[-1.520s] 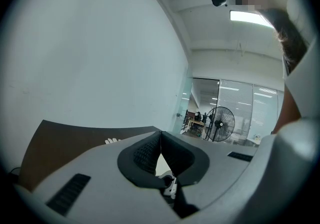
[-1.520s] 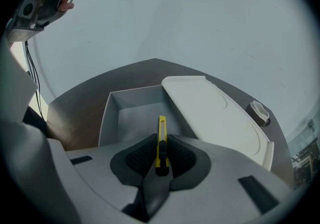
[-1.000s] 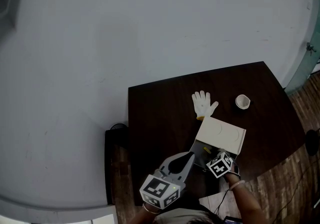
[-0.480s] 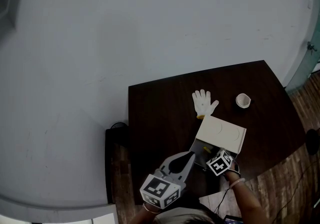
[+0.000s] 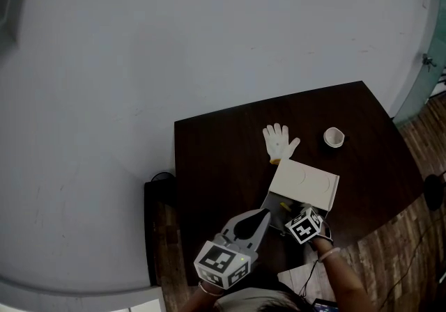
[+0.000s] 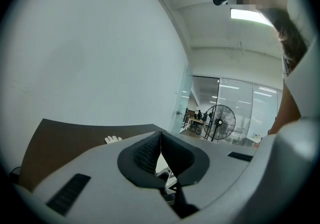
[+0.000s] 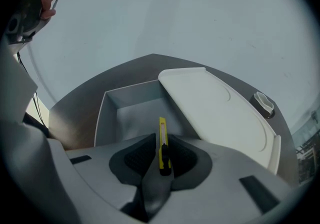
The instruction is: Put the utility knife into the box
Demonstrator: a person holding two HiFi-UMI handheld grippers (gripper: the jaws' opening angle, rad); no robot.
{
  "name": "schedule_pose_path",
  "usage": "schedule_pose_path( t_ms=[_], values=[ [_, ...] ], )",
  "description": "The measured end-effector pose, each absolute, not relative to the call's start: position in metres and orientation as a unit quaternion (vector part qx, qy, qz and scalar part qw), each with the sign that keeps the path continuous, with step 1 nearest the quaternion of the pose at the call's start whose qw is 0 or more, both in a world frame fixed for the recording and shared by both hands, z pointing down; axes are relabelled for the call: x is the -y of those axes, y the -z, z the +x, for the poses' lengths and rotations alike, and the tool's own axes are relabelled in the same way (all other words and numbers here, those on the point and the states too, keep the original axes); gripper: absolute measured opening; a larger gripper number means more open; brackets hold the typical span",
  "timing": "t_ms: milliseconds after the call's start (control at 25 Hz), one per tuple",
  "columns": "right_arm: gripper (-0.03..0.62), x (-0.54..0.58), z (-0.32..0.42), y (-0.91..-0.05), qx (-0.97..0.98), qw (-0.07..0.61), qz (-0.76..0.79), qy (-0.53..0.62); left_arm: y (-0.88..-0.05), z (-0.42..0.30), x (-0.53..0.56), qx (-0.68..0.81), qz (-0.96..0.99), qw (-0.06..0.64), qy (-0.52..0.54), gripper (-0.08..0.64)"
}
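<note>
The yellow utility knife (image 7: 162, 143) lies between the jaws of the right gripper (image 7: 161, 139), which have just been opening. A gap shows beside one pad, so the knife looks released rather than clamped. Its far end points ahead and down into the open grey box (image 7: 107, 118) directly below, so the drop seems almost made; whether the knife rests on the box floor cannot be told. The left gripper (image 6: 160, 140) is closed and empty, away from the knife.

white glove (image 5: 281, 142), small cup (image 5: 334, 137), dark table (image 5: 216, 157)

Grey tongs (image 7: 161, 140) w/ blk pads (image 7: 136, 158)
</note>
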State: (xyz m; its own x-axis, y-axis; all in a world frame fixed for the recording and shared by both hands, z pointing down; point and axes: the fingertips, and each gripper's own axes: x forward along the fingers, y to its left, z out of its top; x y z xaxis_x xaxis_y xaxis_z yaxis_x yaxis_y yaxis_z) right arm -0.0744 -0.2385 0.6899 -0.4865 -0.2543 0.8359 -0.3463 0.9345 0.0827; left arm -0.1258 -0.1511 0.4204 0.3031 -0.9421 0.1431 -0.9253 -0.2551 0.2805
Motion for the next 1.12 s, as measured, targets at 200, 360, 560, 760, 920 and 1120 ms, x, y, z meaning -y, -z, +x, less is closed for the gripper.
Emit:
schedule_pose_path(
  t_ms=[200,360,560,760,920,1120],
  values=[
    [0.084,0.236,-0.074,-0.676,0.871,0.448,0.191,-0.059,-0.418,-0.122,0.15,0.584,0.797,0.153,0.027,0.017],
    [0.08,0.233,-0.072,-0.663,0.875,0.432,0.208,-0.066,-0.415,-0.121,0.149,0.58,0.8,0.15,0.027,0.018],
    [0.074,0.23,-0.069,-0.646,0.883,0.403,0.231,-0.069,-0.411,-0.12,0.147,0.576,0.804,0.146,0.031,0.018],
    [0.066,0.224,-0.066,-0.629,0.887,0.378,0.254,-0.08,-0.408,-0.12,0.146,0.572,0.807,0.142,0.033,0.018],
    [0.058,0.222,-0.063,-0.614,0.89,0.357,0.271,-0.082,-0.406,-0.119,0.145,0.568,0.81,0.138,0.034,0.017],
    [0.055,0.218,-0.058,-0.589,0.895,0.32,0.297,-0.092,-0.402,-0.117,0.144,0.564,0.814,0.133,0.028,0.018]
  ],
)
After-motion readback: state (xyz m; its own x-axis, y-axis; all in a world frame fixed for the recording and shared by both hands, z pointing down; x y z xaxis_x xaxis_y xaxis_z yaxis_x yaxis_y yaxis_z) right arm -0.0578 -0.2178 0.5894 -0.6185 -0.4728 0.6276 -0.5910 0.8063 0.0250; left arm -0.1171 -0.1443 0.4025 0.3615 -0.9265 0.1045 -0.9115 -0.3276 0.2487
